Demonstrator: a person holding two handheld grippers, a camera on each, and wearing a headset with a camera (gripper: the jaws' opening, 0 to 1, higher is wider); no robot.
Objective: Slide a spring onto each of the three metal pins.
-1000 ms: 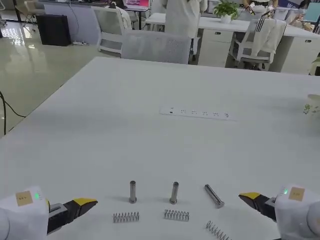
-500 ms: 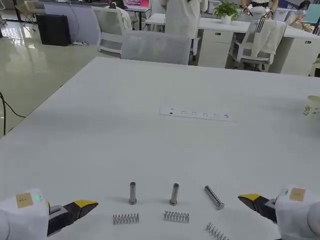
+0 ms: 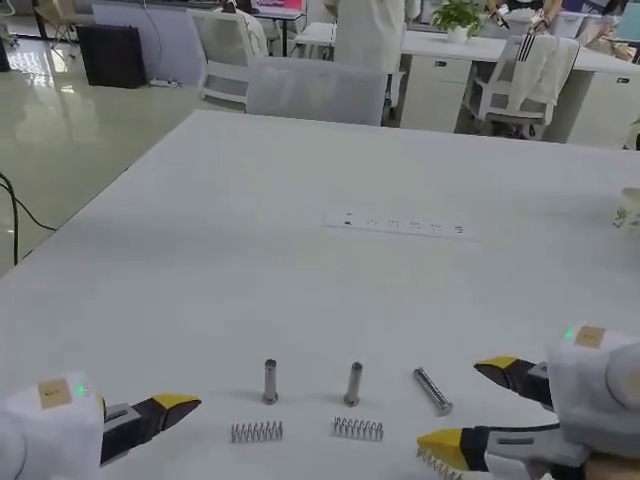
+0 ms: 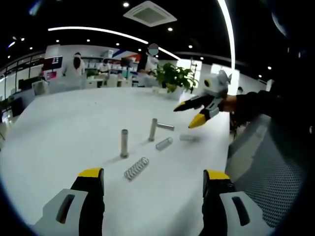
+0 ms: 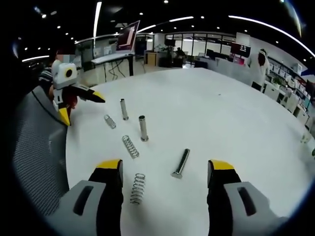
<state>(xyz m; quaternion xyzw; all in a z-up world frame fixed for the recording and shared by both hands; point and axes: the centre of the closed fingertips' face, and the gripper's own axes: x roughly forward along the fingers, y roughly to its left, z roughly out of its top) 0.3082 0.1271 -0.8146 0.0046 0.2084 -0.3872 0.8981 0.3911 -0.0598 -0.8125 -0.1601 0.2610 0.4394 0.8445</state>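
Observation:
Two metal pins [image 3: 270, 382] [image 3: 353, 384] stand upright near the table's front edge, and a third pin [image 3: 432, 391] lies on its side to their right. A spring [image 3: 257, 432] and a second spring [image 3: 358, 429] lie in front of the upright pins. The third spring [image 3: 432, 462] is partly hidden under my right gripper [image 3: 468, 407], which is open and empty. My left gripper [image 3: 170, 410] is at the lower left, also open and empty. In the right gripper view the lying pin [image 5: 180, 163] and a spring [image 5: 138, 188] lie between the jaws. The left gripper view has a spring [image 4: 137, 168] just ahead.
A white power strip [image 3: 400, 224] is set in the white table [image 3: 300, 280] at mid depth. A grey chair [image 3: 315, 90] stands at the far edge, and a patterned cup [image 3: 630, 208] at the right edge. Desks and people lie beyond.
My right gripper has rolled and shifted left, so its second jaw now shows over the right-hand spring. The left gripper has barely moved. Pins and springs lie as before.

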